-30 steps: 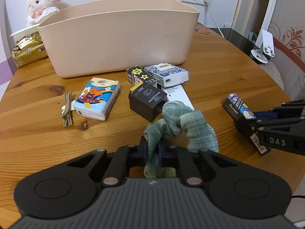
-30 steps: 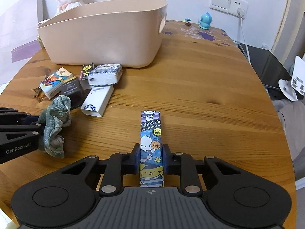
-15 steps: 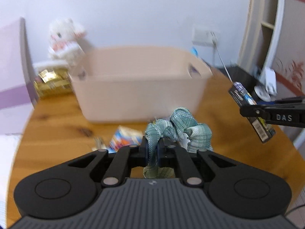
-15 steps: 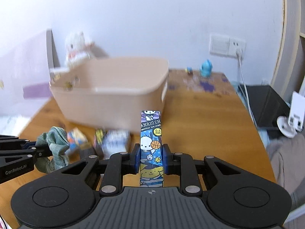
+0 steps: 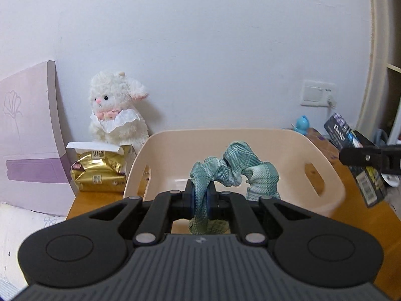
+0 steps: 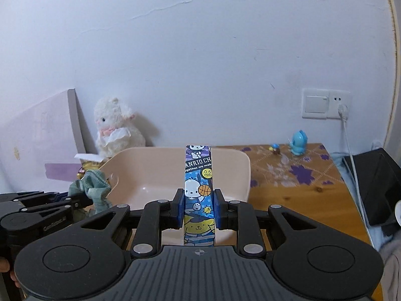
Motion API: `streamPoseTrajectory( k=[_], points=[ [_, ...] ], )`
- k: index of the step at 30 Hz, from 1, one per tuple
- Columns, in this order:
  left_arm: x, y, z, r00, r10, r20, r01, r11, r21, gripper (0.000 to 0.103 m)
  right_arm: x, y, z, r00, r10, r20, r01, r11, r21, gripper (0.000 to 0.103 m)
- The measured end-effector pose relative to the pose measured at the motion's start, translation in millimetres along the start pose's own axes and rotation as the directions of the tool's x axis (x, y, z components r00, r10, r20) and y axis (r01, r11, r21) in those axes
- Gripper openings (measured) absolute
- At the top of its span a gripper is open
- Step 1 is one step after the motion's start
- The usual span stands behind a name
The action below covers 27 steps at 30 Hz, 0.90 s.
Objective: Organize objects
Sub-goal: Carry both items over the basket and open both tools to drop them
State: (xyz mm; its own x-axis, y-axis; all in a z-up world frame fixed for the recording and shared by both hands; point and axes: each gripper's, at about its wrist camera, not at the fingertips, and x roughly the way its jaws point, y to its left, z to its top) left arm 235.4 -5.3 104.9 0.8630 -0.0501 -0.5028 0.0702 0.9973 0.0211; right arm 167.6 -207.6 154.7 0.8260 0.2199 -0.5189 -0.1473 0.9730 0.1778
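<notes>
Both wrist views face the wall, close above the shared beige bin (image 5: 333,188) (image 6: 246,170), right view further right

A white wall (image 6: 200,62) fills the back of the room, with a thin crack (image 6: 190,0) across its upper part. A wooden desk (image 6: 295,183) stands against it, with purple flower marks on the far corner. On the wall at the right is a white switch and socket (image 6: 325,103), and a white cable (image 6: 351,145) hangs down from it. A pale pink board (image 5: 27,135) leans at the left, and a wooden shelf (image 5: 391,100) stands at the right edge
</notes>
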Motion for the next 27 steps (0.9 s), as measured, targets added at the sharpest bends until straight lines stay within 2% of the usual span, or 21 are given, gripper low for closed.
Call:
streamPoseTrajectory(
  k=[3, 8, 15, 16, 17, 18, 20, 21, 23, 27],
  points=[
    [23, 0, 8, 1.000, 0.027, -0.010, -0.027, 1.000, -0.005, 0.010, 24, 2, 9, 1.000, 0.009, -0.017, -0.009, 1.000, 0.004, 0.021],
    [62, -1, 5, 0.994, 0.064, -0.091, -0.065, 0.998, -0.007, 0.010, 63, 8, 13, 0.999, -0.032, -0.040, 0.031, 0.999, -0.019, 0.021],
    [91, -1, -13, 0.977, 0.046, -0.211, -0.045, 0.999, 0.010, 0.014, 105, 16, 5, 0.988, -0.079, -0.136, 0.069, 0.995, -0.075, 0.022],
    [92, 0, -15, 0.974, 0.042, -0.220, -0.041, 0.999, 0.011, 0.017, 108, 17, 3, 0.986, -0.080, -0.146, 0.069, 0.995, -0.078, 0.023],
    [91, 0, -15, 0.974, 0.042, -0.223, -0.040, 0.999, 0.014, 0.017, 109, 17, 0, 0.985, -0.083, -0.152, 0.071, 0.994, -0.081, 0.030],
    [89, 1, -15, 0.974, 0.042, -0.221, -0.040, 0.999, 0.013, 0.021, 109, 17, -2, 0.984, -0.088, -0.153, 0.076, 0.994, -0.083, 0.034],
    [80, 4, -14, 0.977, 0.036, -0.211, -0.035, 0.999, 0.006, 0.044, 106, 19, -5, 0.985, -0.086, -0.148, 0.073, 0.993, -0.091, 0.046],
    [75, 6, -14, 0.980, 0.031, -0.197, -0.031, 1.000, 0.003, 0.050, 102, 19, -6, 0.987, -0.082, -0.140, 0.069, 0.993, -0.093, 0.055],
    [64, 9, -11, 0.985, 0.036, -0.169, -0.036, 0.999, 0.002, 0.067, 91, 22, -6, 0.991, -0.074, -0.115, 0.062, 0.993, -0.101, 0.061],
    [41, 17, -8, 0.991, 0.043, -0.123, -0.043, 0.999, 0.004, 0.076, 67, 25, -4, 0.995, -0.052, -0.080, 0.044, 0.994, -0.104, 0.075]
  ],
)
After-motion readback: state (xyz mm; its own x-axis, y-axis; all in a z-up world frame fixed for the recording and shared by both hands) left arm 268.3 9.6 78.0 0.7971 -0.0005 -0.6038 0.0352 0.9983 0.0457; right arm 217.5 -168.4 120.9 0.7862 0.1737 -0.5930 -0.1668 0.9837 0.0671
